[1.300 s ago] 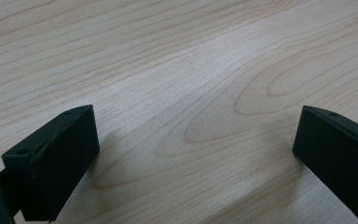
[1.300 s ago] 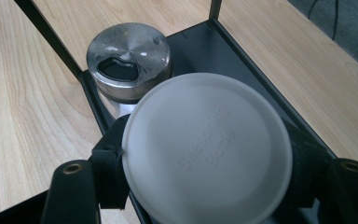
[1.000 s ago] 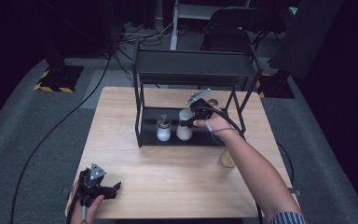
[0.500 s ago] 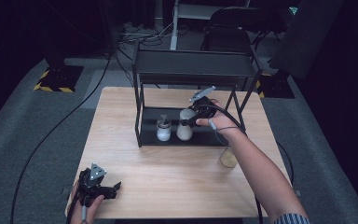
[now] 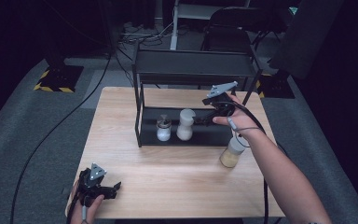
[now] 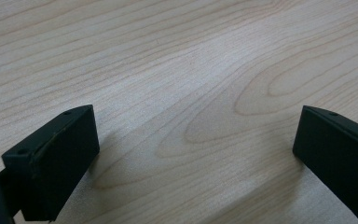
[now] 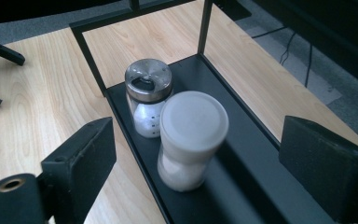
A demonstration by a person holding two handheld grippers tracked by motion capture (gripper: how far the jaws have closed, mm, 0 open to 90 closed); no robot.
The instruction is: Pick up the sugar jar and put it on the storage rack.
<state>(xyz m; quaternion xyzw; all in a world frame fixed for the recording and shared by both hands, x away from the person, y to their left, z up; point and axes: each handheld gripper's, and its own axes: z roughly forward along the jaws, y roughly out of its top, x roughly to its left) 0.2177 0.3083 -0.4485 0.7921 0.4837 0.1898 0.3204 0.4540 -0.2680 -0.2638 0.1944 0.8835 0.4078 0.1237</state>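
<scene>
Resting at the near left corner of the wooden table (image 5: 168, 182), the left gripper (image 5: 114, 187) is lying in the person's left hand (image 5: 81, 212) with its jaws spread wide; in the left gripper view the two black jaws are standing well apart with bare wood grain between them and nothing held.

Farther right, a black two-tier metal rack (image 5: 193, 70) is standing on the middle of the table. On its lower shelf a small glass shaker with a perforated metal cap (image 5: 163, 129) is sitting upright, and just beside it on the right a white-capped jar of white powder (image 5: 185, 125) is also standing upright. In the right gripper view the shaker (image 7: 148, 95) and the jar (image 7: 192, 140) are appearing close together, possibly touching, with the jar nearer to the camera.

Right of the jar, the right gripper (image 5: 204, 119) is hovering at the open side of the shelf, held in the person's right hand (image 5: 235, 119). Its jaws have just been opening, and they are now standing apart and clear of the jar, gripping nothing; the jar is sitting ahead of them, free on the shelf.

Below that hand, a jar of tan powder (image 5: 232, 153) is standing on the table in front of the rack's right end.
</scene>
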